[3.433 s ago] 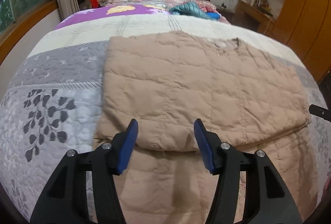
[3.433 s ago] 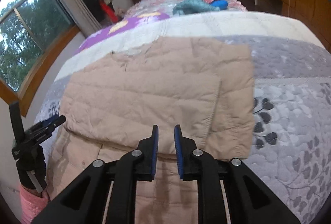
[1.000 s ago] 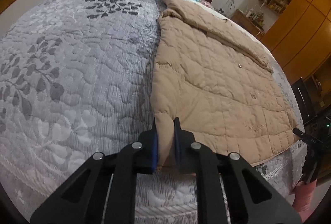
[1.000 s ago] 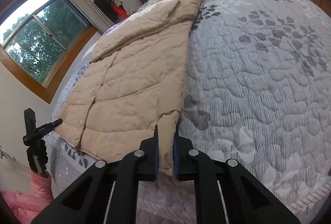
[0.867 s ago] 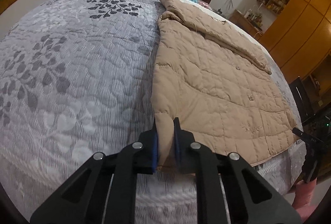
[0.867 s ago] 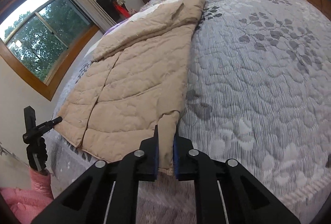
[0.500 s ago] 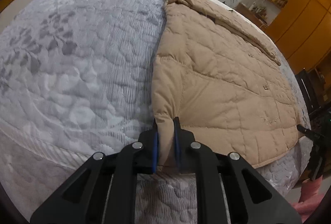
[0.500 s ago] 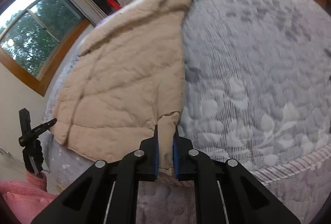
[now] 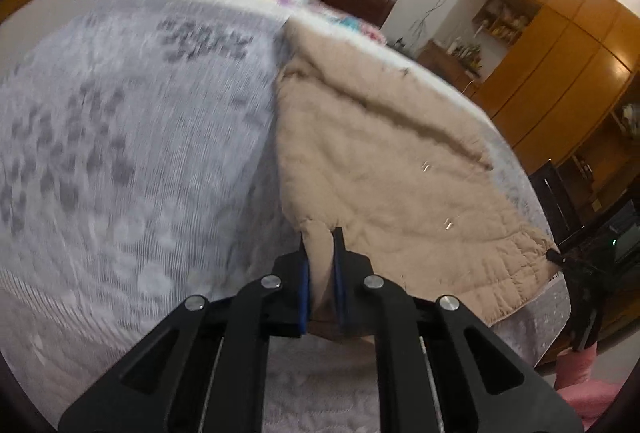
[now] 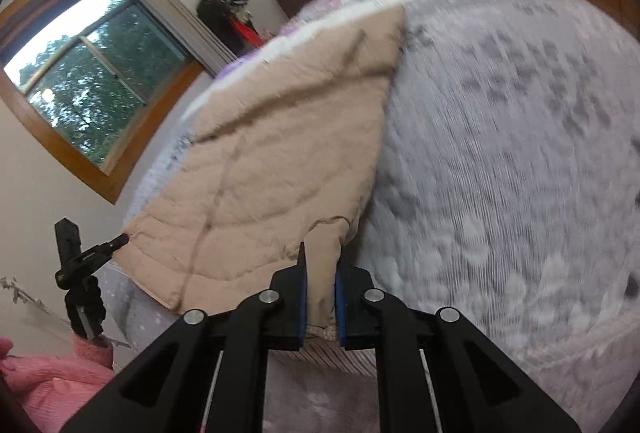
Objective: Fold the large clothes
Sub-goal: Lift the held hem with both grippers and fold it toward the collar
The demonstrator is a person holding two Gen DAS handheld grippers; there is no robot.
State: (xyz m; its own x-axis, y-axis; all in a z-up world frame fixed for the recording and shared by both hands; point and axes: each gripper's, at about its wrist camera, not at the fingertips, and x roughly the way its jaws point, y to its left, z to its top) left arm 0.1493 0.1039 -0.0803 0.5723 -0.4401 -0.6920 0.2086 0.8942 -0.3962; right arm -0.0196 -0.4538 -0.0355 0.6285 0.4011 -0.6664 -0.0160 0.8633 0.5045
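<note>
Since the earlier frames, both tongs have lifted the tan quilted jacket [image 9: 392,169] off the bed [image 9: 132,161]: left tongs [image 9: 320,273] and right tongs [image 10: 320,281] each clamp a near hem corner. Sleeves look folded in; the lengthwise fold remains.

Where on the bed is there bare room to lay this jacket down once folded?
The grey leaf-print quilt lies bare left of the beige jacket, and again on its other side. The middle is taken by the jacket, pinched by the left gripper and right gripper.
</note>
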